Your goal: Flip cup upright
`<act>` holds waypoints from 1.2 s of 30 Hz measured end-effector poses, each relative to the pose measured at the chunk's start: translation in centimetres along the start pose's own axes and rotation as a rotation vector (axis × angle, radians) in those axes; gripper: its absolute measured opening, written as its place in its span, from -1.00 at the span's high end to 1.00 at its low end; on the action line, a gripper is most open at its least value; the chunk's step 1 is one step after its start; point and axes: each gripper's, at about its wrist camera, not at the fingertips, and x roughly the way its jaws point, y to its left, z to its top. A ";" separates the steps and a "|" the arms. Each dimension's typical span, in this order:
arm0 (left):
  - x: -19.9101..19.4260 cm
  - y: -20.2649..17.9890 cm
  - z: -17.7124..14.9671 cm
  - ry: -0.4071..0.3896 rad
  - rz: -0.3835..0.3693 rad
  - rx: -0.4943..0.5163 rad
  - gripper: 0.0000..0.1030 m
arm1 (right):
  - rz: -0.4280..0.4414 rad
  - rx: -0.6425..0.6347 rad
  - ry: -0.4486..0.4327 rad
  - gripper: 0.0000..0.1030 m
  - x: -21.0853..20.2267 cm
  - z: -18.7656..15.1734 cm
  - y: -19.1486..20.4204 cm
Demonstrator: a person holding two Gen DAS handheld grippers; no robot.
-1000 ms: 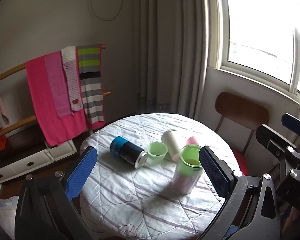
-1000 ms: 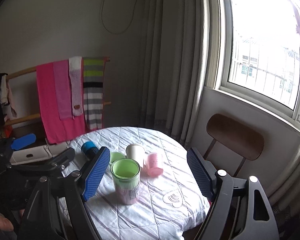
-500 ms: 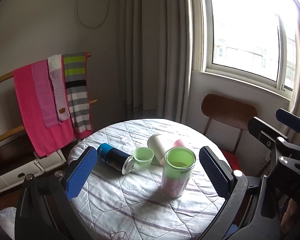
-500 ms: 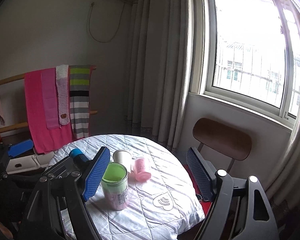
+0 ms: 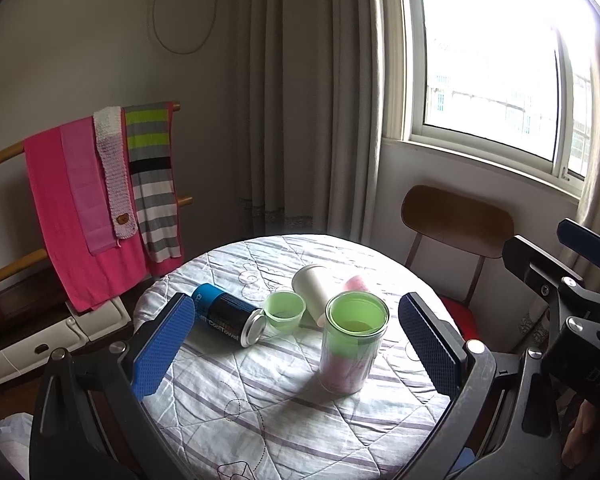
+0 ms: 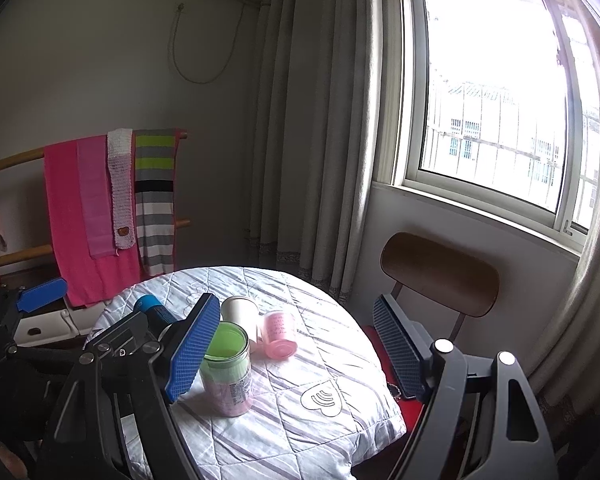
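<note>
Both tools released, gripping nothing. Left tool (image 5: 296, 344) hovers over near side of round quilted surface (image 5: 300, 420); clear jar with green inside (image 5: 354, 344) stands upright between its pads, nearer the right pad, not touching. Ahead of jar: white paper cup (image 5: 312, 290) tipped on its side, pink cup (image 5: 356, 282) just behind it, mostly hidden, small green cup (image 5: 284, 312) upright left of white cup, blue-black can (image 5: 224, 314) lying beside left pad. Right tool (image 6: 296, 348): pink cup (image 6: 280, 334) on its side between pads, closer to left pad, mouth toward tool. Open cloth right of pink cup up to the surface edge; chair (image 6: 440, 276) just beyond that edge
</note>
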 end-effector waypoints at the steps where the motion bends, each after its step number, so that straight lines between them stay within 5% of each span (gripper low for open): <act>1: 0.1 0.0 0.0 0.003 0.000 0.001 -1.00 | 0.001 -0.001 0.000 -0.56 0.0 0.0 0.0; 36: 0.1 -0.3 -0.5 -0.011 -0.029 0.011 -1.00 | -0.001 0.015 0.037 -0.56 0.5 -0.4 -0.4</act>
